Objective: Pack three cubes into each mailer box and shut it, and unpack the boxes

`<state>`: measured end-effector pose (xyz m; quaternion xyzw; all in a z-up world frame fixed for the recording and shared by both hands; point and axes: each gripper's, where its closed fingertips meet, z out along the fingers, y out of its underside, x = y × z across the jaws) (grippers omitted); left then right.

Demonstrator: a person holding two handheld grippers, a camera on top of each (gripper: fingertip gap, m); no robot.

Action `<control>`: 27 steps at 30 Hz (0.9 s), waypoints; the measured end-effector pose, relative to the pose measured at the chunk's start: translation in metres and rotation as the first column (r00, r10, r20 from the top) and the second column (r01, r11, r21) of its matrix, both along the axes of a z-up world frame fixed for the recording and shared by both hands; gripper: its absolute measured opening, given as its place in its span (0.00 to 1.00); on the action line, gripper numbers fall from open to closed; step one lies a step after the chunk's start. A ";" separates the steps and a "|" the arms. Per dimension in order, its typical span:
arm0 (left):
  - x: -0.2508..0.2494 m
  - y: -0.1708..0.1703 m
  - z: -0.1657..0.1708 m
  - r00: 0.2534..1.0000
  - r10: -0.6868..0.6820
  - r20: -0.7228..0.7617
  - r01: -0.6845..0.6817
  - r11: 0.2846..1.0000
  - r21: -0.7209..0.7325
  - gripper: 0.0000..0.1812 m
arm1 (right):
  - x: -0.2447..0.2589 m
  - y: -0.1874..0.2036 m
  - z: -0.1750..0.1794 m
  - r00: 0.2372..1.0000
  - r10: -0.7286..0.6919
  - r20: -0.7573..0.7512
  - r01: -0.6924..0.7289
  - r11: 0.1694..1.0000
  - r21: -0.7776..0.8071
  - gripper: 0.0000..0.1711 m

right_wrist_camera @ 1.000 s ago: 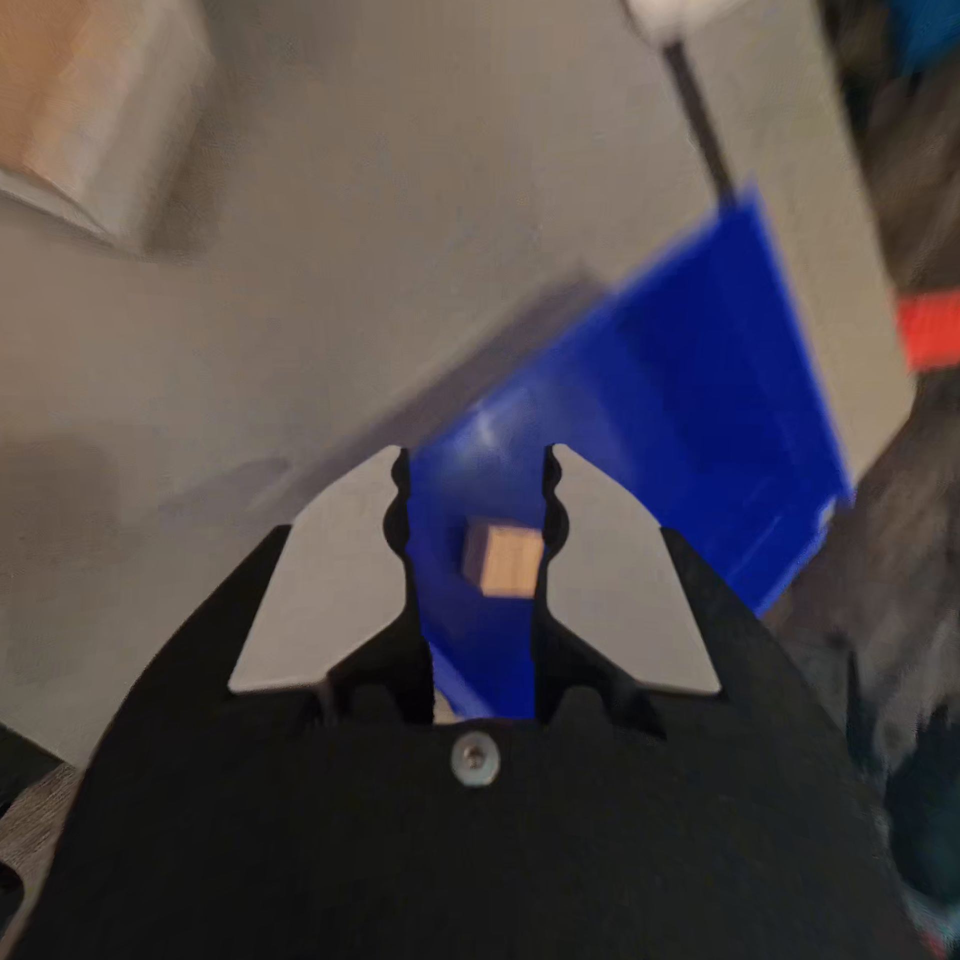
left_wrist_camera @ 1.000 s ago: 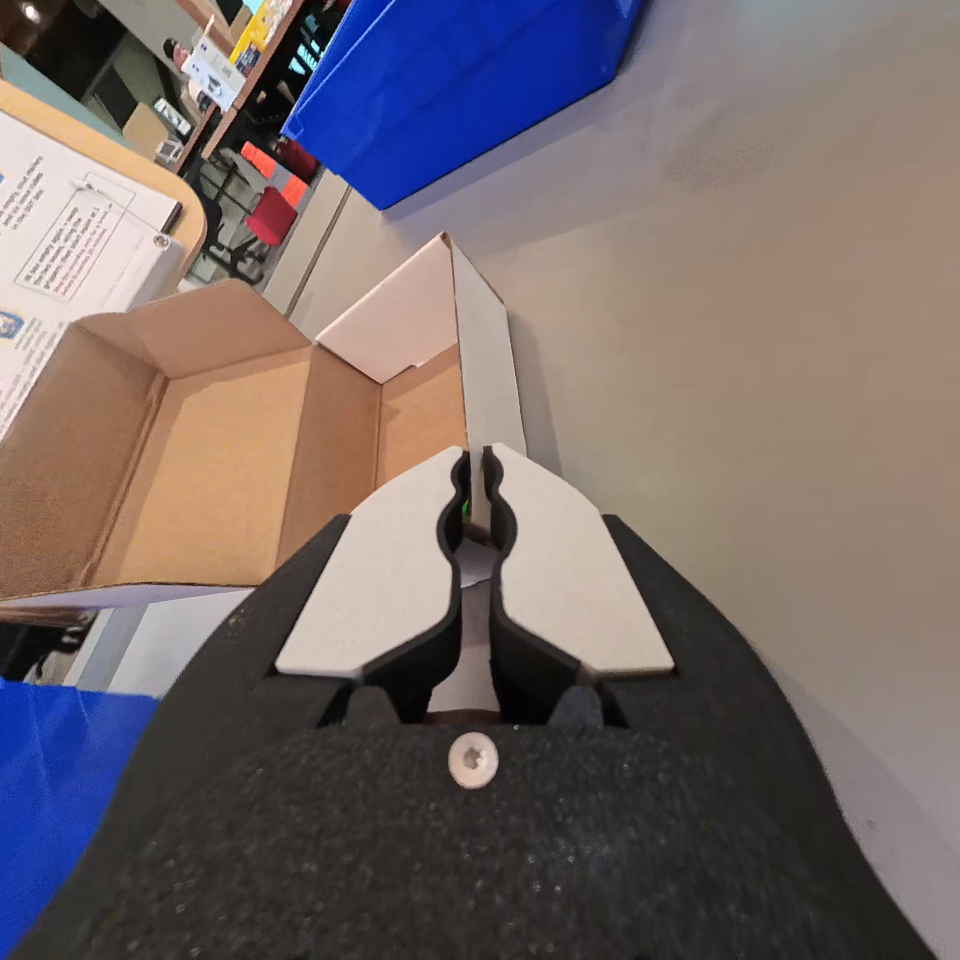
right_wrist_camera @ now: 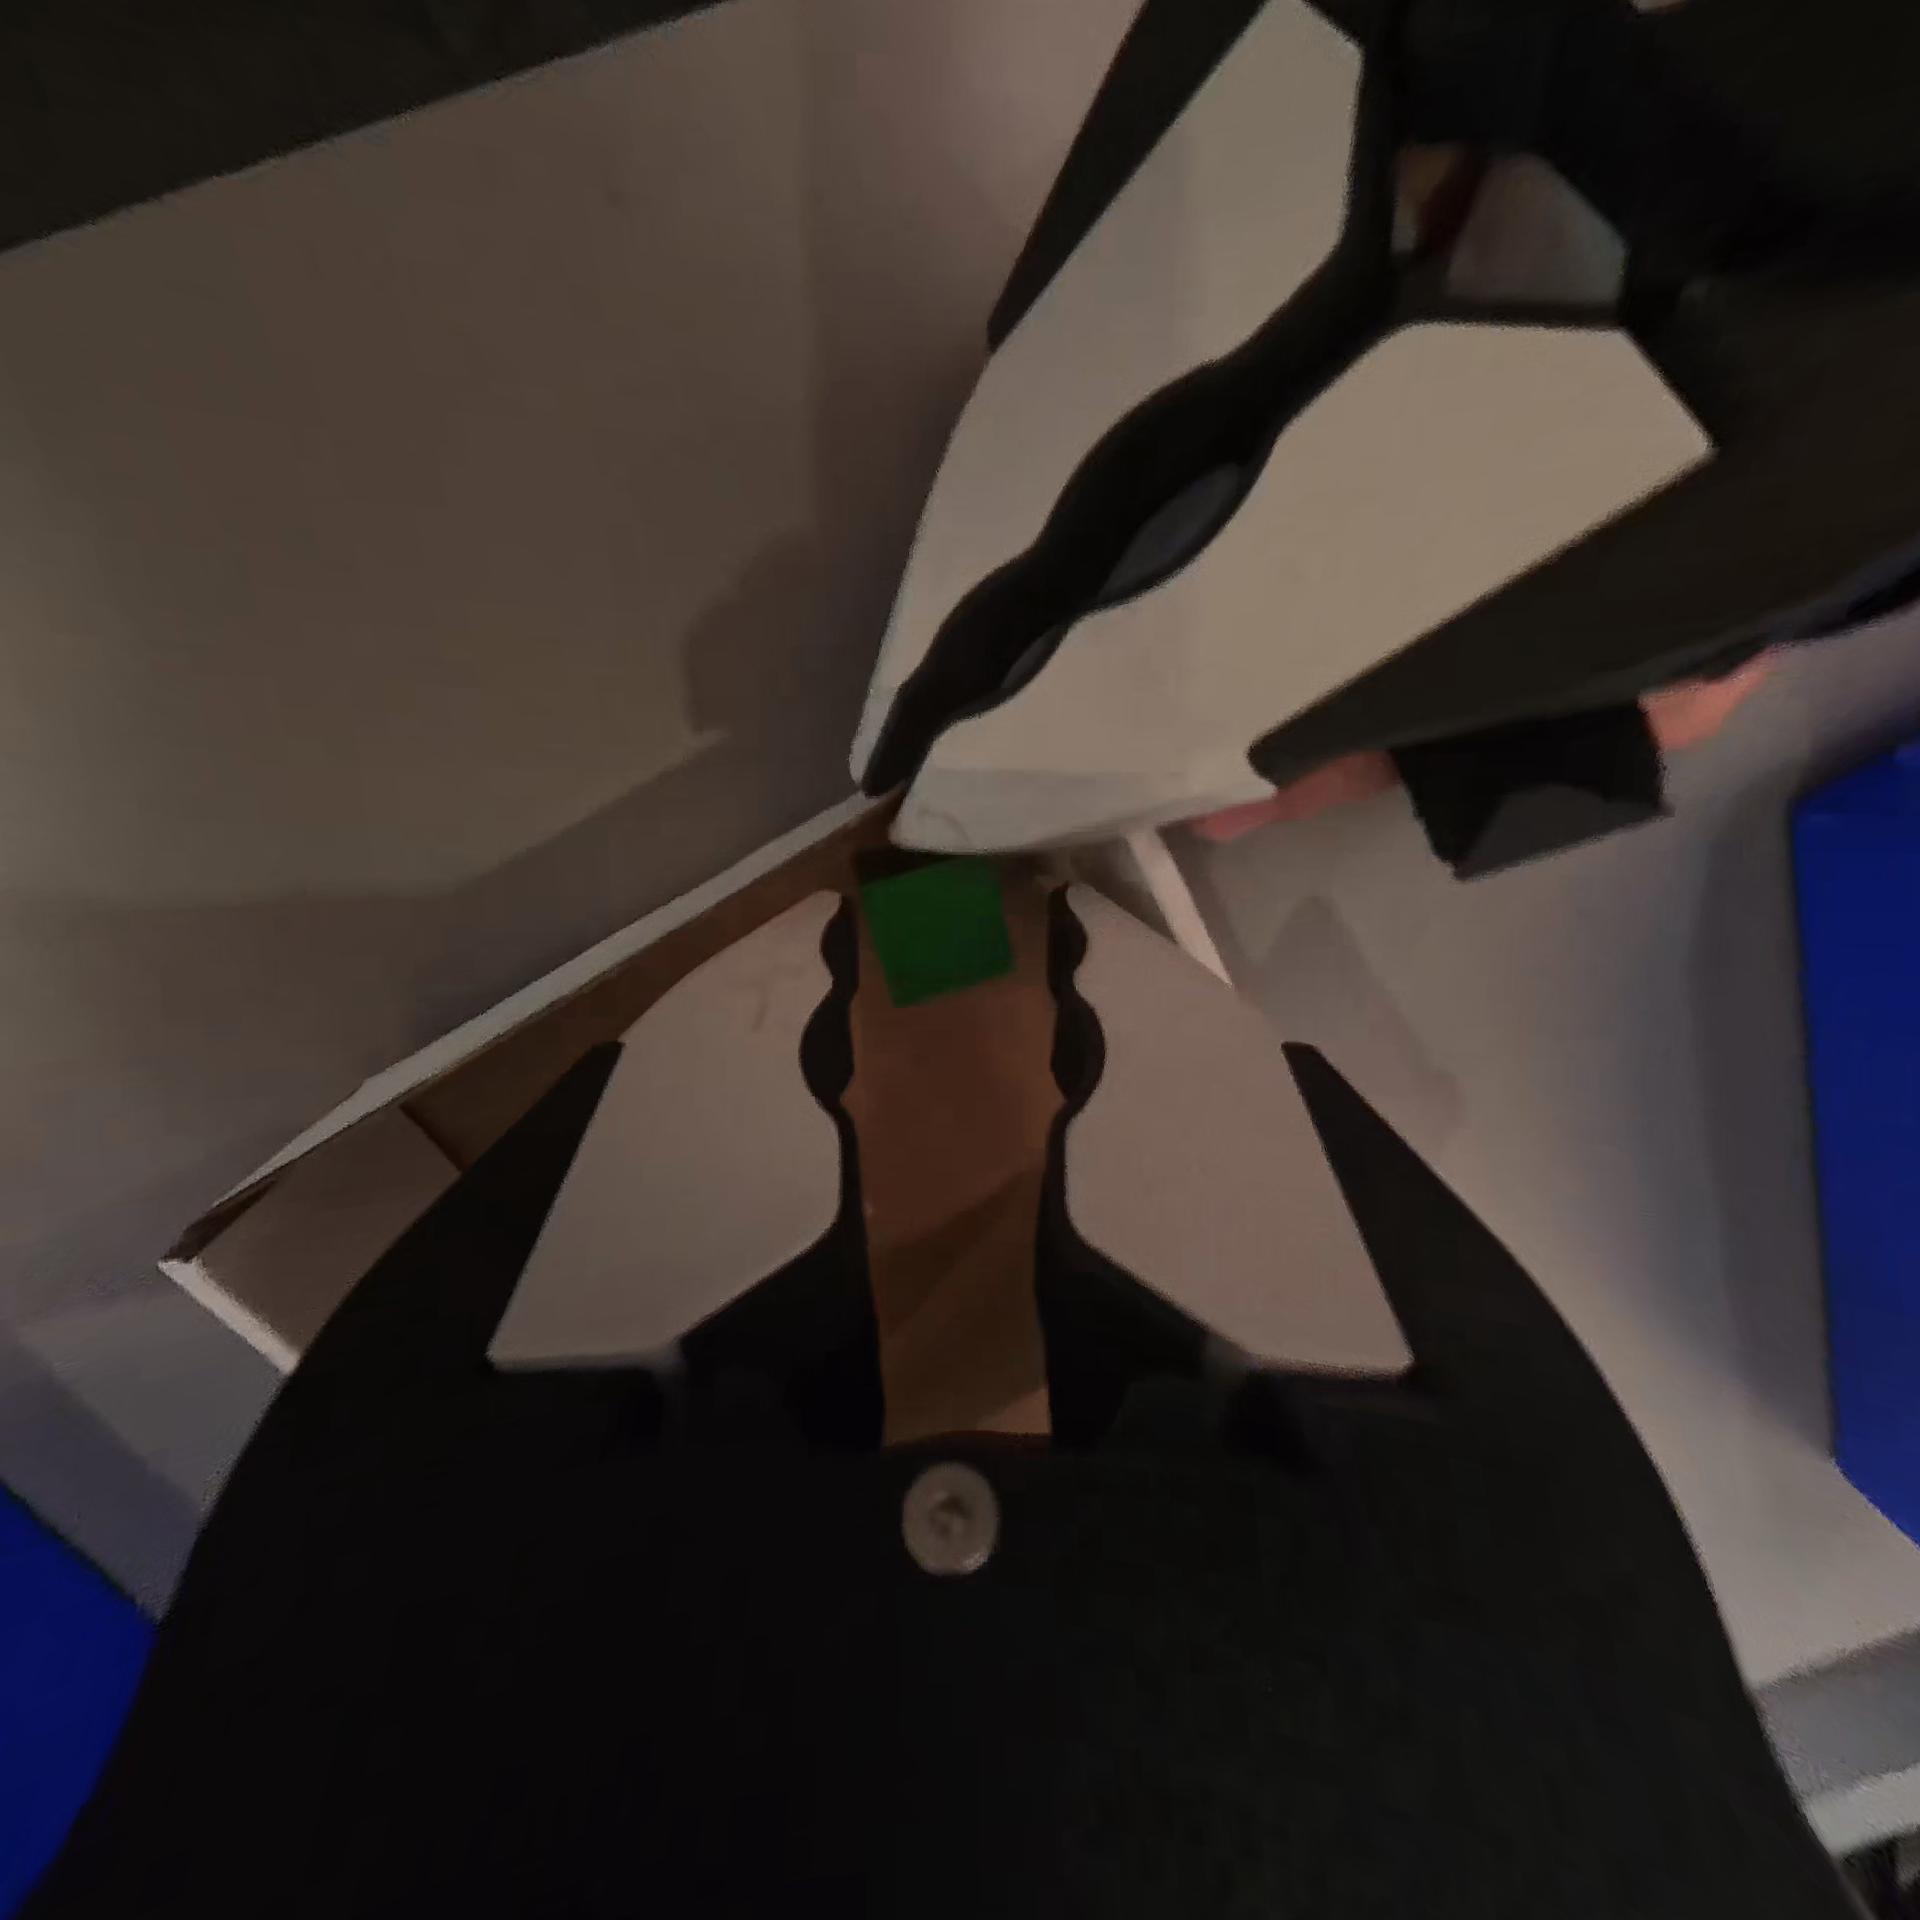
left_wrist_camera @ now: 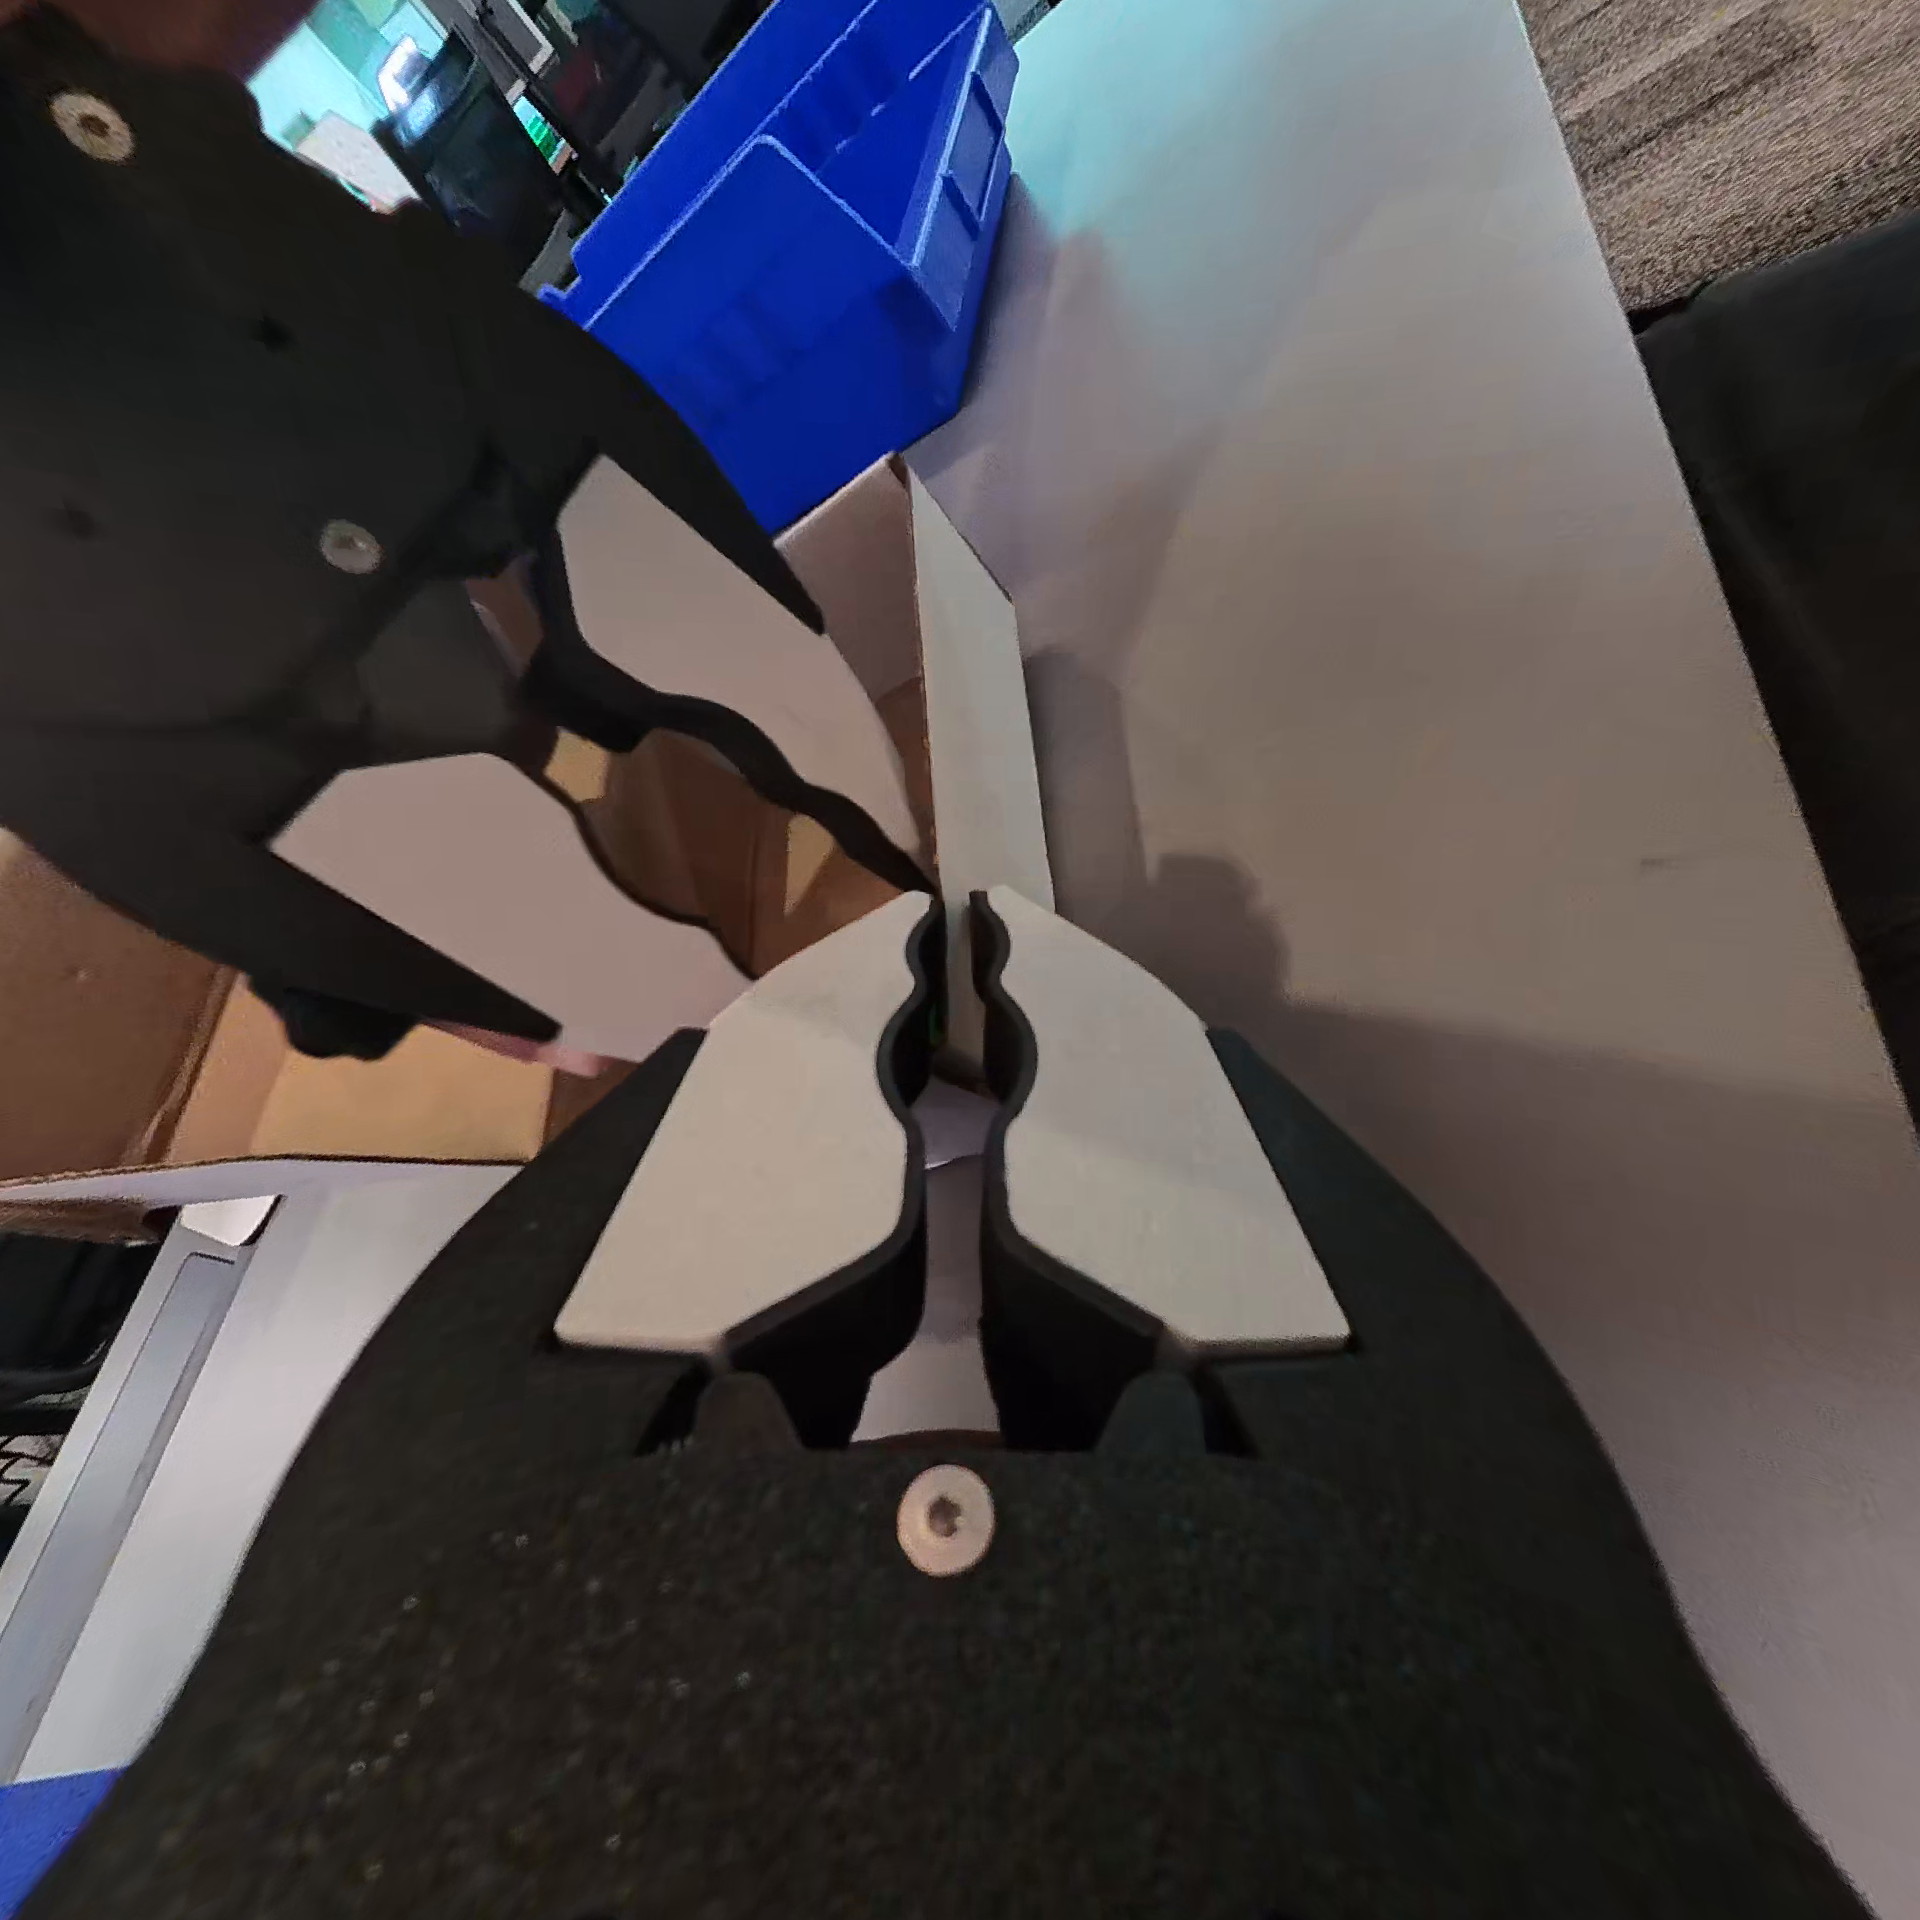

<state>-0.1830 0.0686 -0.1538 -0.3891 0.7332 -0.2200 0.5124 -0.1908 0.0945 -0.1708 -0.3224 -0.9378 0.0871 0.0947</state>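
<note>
An open mailer box (left_wrist_camera: 987,727) of brown cardboard with white outsides lies on the grey table. My left gripper (left_wrist_camera: 956,914) is shut on the box's near side wall. It also shows at the upper right of the right wrist view (right_wrist_camera: 883,769). My right gripper (right_wrist_camera: 951,904) is open and empty, held over the inside of the box (right_wrist_camera: 623,956). A green cube (right_wrist_camera: 935,930) lies on the box floor just past its fingertips. In the left wrist view the right gripper (left_wrist_camera: 821,904) reaches into the box from the upper left.
A blue bin (left_wrist_camera: 810,260) stands on the table behind the box. Another blue bin (right_wrist_camera: 1860,1143) is at the right edge of the right wrist view. The table edge and carpet floor (left_wrist_camera: 1714,125) are at the far right. A hand (right_wrist_camera: 1704,707) holds the left gripper. My left and right fingertips are right by each other.
My right gripper has swung from over the blue bin, where a wooden cube showed between its fingers, to over the open box. My left gripper still grips the box wall.
</note>
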 end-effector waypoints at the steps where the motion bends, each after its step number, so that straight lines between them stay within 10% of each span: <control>1: 0.000 0.000 0.000 1.000 0.002 -0.001 -0.002 1.000 -0.002 0.02 | 0.000 -0.001 -0.004 1.000 0.017 0.016 -0.017 1.000 0.004 0.20; 8: -0.006 0.006 0.000 0.999 0.036 0.002 -0.036 0.999 0.011 0.02 | 0.010 0.010 0.012 0.997 -0.047 0.061 0.044 0.998 0.047 0.16; 14: -0.004 0.006 -0.001 0.998 0.060 -0.006 -0.059 0.997 0.042 0.02 | 0.051 0.042 0.104 0.865 -0.487 -0.121 0.499 0.858 0.120 0.16; 17: -0.001 0.008 -0.001 0.997 0.072 -0.024 -0.070 0.996 0.063 0.02 | 0.120 0.049 0.143 0.576 -0.795 -0.189 0.813 0.581 0.036 0.16; 20: 0.000 0.009 -0.001 0.998 0.064 -0.017 -0.063 0.996 0.067 0.02 | 0.235 0.061 0.145 0.103 -0.950 -0.293 0.994 0.111 -0.013 0.16; 24: 0.003 0.013 -0.001 0.999 0.040 -0.017 -0.040 0.998 0.039 0.02 | 0.370 0.041 0.073 -0.447 -0.887 -0.114 0.894 -0.440 -0.077 0.16; 27: 0.006 0.013 -0.001 0.999 -0.009 -0.040 0.011 0.999 0.033 0.03 | 0.393 0.037 0.031 -0.629 -0.775 0.052 0.761 -0.628 -0.163 0.16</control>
